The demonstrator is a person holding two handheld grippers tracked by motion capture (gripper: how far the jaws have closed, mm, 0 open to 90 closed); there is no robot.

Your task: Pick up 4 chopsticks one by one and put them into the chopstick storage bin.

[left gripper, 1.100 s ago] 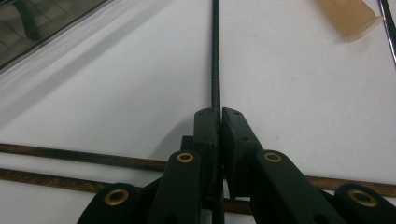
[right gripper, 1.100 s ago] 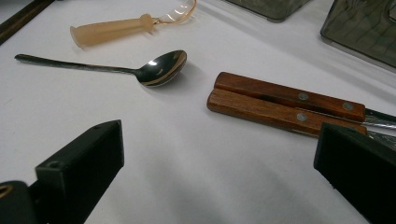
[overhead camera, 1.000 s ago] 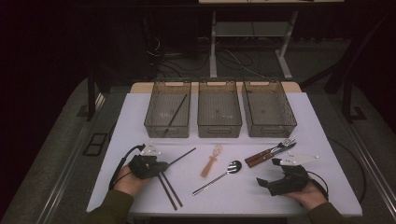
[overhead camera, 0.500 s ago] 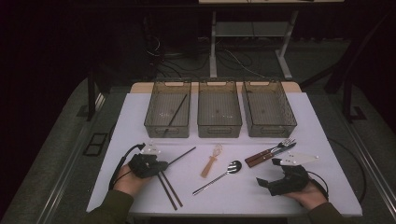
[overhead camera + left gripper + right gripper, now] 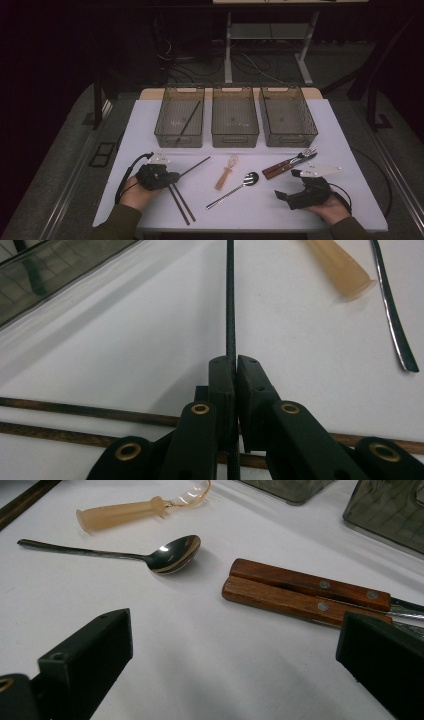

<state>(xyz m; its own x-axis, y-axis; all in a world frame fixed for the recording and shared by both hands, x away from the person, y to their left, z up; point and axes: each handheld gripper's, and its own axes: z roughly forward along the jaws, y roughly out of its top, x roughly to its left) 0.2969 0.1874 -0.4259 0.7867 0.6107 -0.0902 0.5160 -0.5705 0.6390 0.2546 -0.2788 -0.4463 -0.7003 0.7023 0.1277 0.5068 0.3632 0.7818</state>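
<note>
1. Left tool (image 5: 172, 176) is clamped on a dark chopstick (image 5: 230, 300); bare desk (image 5: 320, 125) lies ahead, bins (image 5: 180, 135) beyond.
2. The chopstick's long axis runs straight ahead from the jaws.
3. Right tool (image 5: 235, 645) gapes wide, holding nothing.

The chopstick (image 5: 230, 300) in the black left gripper (image 5: 235, 362) is dark and speckled. Beside the silver spoon (image 5: 172, 555), two handles (image 5: 305, 592) are reddish-brown wood; the whisk (image 5: 120, 512) is pale peach.

Dim room, lit tabletop, soft shadows

Spoon (image 5: 235, 189), whisk (image 5: 226, 172), three bins (image 5: 235, 140) behind.
</note>
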